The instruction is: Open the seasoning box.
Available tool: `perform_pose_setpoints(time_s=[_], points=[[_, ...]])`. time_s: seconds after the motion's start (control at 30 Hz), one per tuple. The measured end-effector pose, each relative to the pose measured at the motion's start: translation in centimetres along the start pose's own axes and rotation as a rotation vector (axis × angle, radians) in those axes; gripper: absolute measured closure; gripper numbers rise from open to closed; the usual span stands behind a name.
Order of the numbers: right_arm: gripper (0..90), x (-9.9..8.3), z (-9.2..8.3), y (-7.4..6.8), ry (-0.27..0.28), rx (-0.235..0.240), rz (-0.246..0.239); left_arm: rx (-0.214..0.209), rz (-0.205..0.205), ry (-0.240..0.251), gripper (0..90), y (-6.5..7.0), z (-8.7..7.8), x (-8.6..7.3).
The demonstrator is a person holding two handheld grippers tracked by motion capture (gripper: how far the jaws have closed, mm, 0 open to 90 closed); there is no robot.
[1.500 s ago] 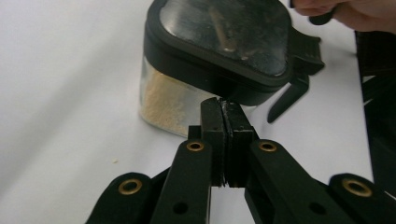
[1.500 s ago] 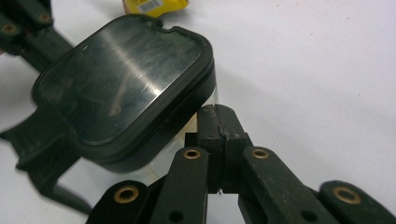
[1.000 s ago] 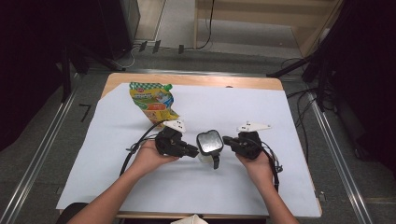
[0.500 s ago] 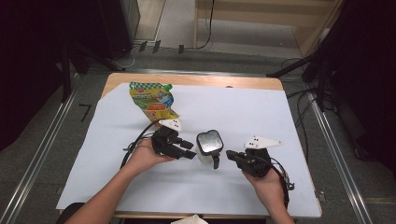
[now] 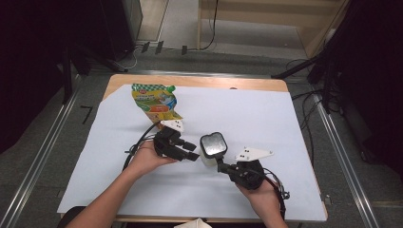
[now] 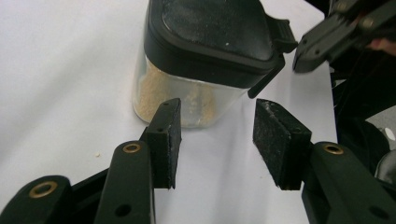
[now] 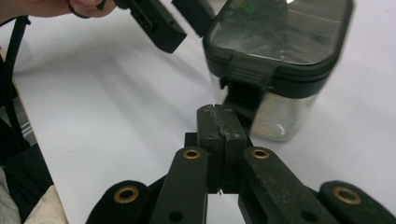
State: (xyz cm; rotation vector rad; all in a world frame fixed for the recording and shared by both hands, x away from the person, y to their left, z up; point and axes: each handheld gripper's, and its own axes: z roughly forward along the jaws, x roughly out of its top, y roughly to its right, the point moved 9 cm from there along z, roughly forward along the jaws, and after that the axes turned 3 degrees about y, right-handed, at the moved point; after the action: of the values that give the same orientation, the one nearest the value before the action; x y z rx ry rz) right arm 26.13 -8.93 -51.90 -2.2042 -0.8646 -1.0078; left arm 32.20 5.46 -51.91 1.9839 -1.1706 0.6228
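A: Where does the clear jar (image 5: 212, 151) with the black latch lid stand?

B: Upright on the white-covered worktop (image 5: 285, 128), between the two grippers, its lid shut and a pale powder in its base.

A: State of the fingers?

B: The left gripper (image 6: 217, 135) has just been opening; its fingers stand apart, nothing between them, the jar just ahead. The right gripper (image 7: 219, 122) has its fingers pressed together, empty, tips just before the lid's latch tab (image 7: 246, 75). That gripper lies nearer the latch.
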Motion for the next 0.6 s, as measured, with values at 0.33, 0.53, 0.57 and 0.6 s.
perform_pose_setpoints(time_s=[0.33,0.53,0.57,0.6], points=[[90.0,-0.7,1.6,-0.4,-0.039,0.002,-0.016,0.011,0.009,-0.001,49.4,-0.2,0.0,0.0],[90.0,-0.8,1.8,-0.3,-0.039,0.012,-0.017,0.016,0.007,-0.001,48.1,-0.2,0.0,0.0],[90.0,-0.8,1.8,-0.3,-0.041,0.012,-0.014,0.017,0.008,-0.003,47.9,-0.2,0.0,0.0],[90.0,-0.8,1.7,-0.3,-0.043,0.011,-0.014,0.015,0.007,-0.005,47.7,-0.2,0.0,-0.1]])
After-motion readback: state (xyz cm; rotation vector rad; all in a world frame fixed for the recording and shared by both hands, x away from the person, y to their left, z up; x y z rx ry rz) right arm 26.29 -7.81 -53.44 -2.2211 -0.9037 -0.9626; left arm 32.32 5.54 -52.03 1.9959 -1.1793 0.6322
